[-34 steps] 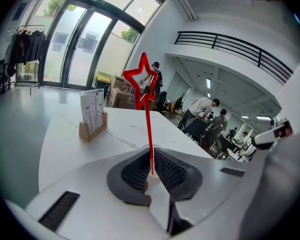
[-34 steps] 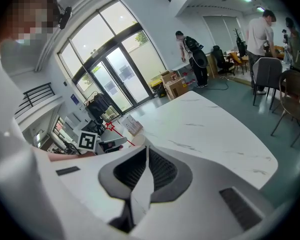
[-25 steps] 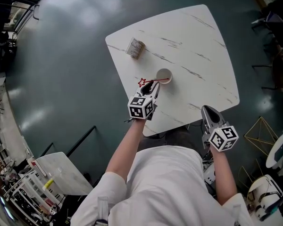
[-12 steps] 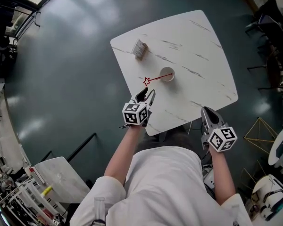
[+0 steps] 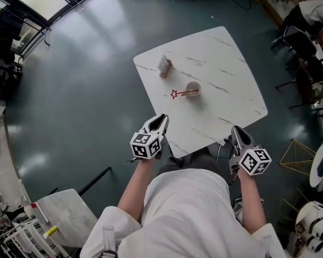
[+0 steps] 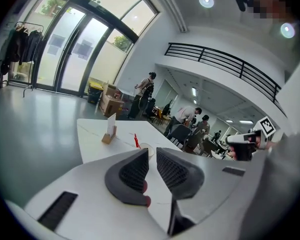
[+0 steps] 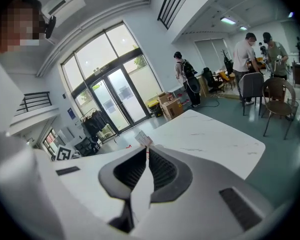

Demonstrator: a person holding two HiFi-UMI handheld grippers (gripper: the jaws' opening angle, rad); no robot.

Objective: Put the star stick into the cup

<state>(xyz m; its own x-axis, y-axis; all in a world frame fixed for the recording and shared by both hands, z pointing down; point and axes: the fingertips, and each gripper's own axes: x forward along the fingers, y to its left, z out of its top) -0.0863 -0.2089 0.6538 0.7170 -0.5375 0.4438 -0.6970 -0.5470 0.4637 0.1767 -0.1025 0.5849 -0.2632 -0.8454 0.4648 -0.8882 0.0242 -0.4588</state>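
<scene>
The red star stick (image 5: 178, 93) leans in the small white cup (image 5: 193, 88) near the middle of the white marble table (image 5: 231, 74), its star end out over the rim to the left. My left gripper (image 5: 161, 119) hangs at the table's near edge, well back from the cup. Its jaws have just been closing and stand a narrow gap apart with nothing between them. In the left gripper view (image 6: 152, 151) the stick (image 6: 136, 140) shows beyond the tips. My right gripper (image 5: 236, 129) is off the near right edge, shut and empty (image 7: 146, 150).
A small card holder (image 5: 164, 65) stands at the table's far left. Chairs (image 5: 307, 74) and clutter stand on the dark floor to the right. Several people stand by tables in the background of both gripper views.
My left gripper has let go of the star stick and drawn back to the near table edge, leaving the stick in the cup. Both grippers have risen slightly.
</scene>
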